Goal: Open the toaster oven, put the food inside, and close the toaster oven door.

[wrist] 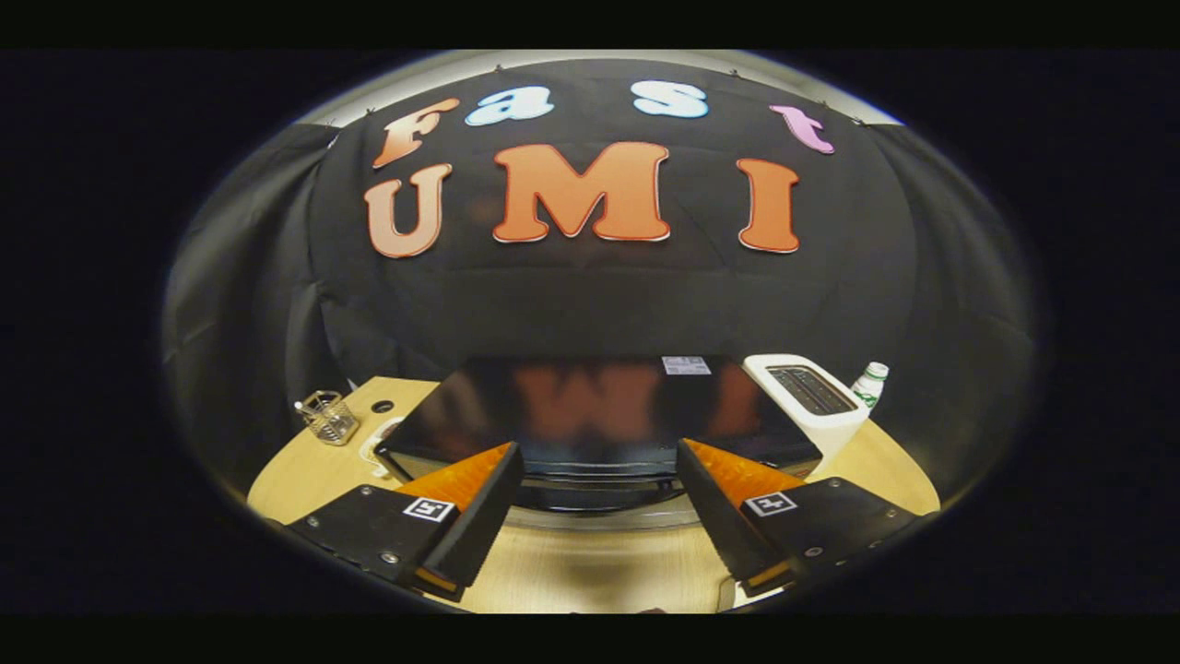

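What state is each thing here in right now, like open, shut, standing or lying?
tongs: open, nothing between the fingers, held just in front of the toaster oven
toaster oven: door looks shut, glossy black top facing up
white toaster: upright beside the oven, slots look bare
bottle: upright, cap on, behind the toaster
wire basket: upright on the wooden table, contents hard to tell

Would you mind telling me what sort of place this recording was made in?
Probably a staged kitchen booth: a wooden table draped round with black cloth carries a black toaster oven, a white toaster and a wire basket. The gripper hangs open before the oven.
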Available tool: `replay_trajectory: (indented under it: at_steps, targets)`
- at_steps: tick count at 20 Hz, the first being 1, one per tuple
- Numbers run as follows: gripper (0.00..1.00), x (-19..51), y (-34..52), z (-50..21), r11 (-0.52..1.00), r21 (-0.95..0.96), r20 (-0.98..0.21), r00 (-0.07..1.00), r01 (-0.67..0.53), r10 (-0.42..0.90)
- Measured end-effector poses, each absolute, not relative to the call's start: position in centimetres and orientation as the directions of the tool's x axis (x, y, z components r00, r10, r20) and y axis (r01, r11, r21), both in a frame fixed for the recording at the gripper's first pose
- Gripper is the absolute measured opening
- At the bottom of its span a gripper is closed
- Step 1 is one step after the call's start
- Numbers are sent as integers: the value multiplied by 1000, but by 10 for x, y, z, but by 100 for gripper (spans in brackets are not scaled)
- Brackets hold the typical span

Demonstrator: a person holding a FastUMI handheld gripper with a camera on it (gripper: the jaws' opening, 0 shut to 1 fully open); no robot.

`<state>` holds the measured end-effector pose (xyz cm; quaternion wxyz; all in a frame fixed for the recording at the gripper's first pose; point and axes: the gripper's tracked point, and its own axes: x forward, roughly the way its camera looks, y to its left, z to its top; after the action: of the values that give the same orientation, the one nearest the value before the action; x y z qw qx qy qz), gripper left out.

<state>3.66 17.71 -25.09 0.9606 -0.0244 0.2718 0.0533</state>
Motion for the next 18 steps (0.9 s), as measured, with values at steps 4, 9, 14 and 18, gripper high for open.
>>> replay_trajectory:
  at_steps: [4,9,14,18]
  targets:
    - [97,37,182,-262,992,-11,-536,839,-124,99]
    - [94,24,184,-260,989,21,-493,859,-146,137]
    - [88,-4,181,-261,982,8,-472,865,-189,171]
    - [88,-54,179,-272,969,-6,-511,834,-247,209]
